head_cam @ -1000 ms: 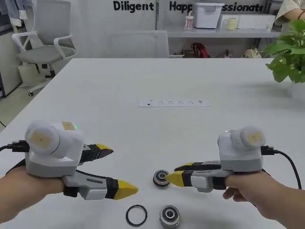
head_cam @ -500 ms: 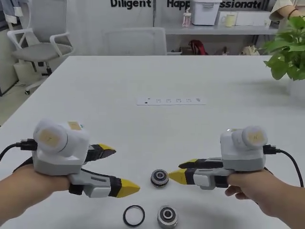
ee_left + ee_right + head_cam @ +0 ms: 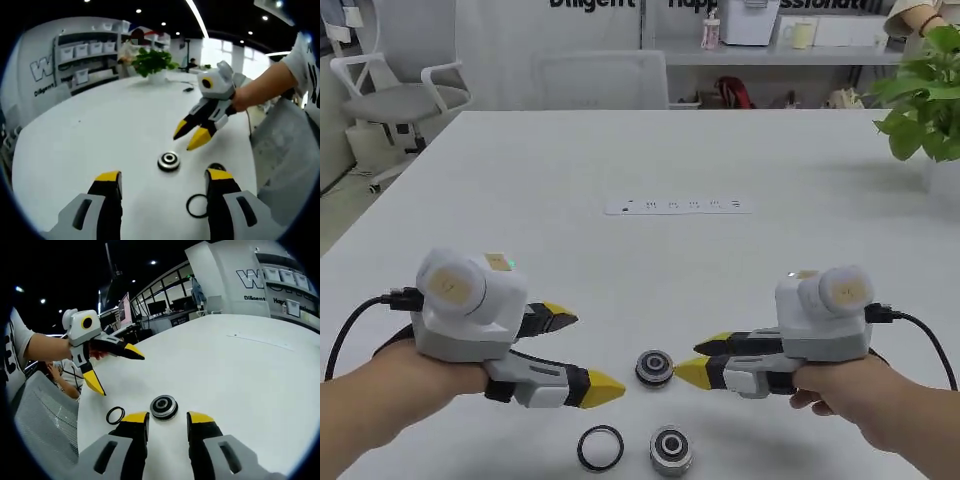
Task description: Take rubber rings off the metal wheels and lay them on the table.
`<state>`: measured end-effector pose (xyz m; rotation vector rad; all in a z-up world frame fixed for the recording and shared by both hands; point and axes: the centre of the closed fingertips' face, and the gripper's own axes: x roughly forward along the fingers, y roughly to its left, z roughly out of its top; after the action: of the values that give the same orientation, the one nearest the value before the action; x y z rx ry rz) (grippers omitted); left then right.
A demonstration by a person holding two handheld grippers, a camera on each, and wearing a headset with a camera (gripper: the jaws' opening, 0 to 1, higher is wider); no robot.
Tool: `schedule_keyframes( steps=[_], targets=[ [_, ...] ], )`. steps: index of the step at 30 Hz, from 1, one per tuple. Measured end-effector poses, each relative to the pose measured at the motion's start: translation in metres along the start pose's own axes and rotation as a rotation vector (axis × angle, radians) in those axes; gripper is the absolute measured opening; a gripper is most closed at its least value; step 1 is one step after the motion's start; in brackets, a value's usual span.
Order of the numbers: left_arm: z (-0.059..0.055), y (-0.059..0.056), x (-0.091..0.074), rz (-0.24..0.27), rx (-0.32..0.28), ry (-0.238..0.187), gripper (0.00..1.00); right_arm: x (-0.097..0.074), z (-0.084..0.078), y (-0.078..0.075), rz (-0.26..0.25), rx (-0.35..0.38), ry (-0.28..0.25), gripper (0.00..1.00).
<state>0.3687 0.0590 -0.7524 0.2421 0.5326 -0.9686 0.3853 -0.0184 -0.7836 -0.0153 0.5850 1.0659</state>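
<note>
Rubber ring [image 3: 640, 368] on the far wheel [image 3: 654, 367] looking soft and stretchy over heavy metal, we are planning an edge pinch, holding the left gripper [image 3: 592, 354] wide open and the right gripper [image 3: 691, 360] narrowly open, both empty, flanking it on the table [image 3: 670, 150], the head view showing whole the near wheel [image 3: 671, 449] half-hidden by a jaw in the left gripper view.

Your left hand [image 3: 415, 385] holds the left claw [image 3: 588, 353] level, jaws spread wide and empty. Opposite it, your right hand [image 3: 845, 388] holds the right claw [image 3: 692, 360], jaws narrowly parted and empty, tips pointing toward the left claw's, near but apart.
</note>
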Motion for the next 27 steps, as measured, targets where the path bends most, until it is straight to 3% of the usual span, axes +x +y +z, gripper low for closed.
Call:
schedule_keyframes(
  steps=[8, 27],
  targets=[
    [-0.003, -0.002, 0.01, -0.016, 0.018, 0.022, 0.67, 0.007, -0.006, 0.003, 0.009, -0.043, 0.022, 0.25],
    [-0.002, -0.005, 0.031, -0.045, 0.017, 0.029, 0.55, 0.013, -0.013, 0.001, 0.014, -0.107, 0.039, 0.23]
  ],
)
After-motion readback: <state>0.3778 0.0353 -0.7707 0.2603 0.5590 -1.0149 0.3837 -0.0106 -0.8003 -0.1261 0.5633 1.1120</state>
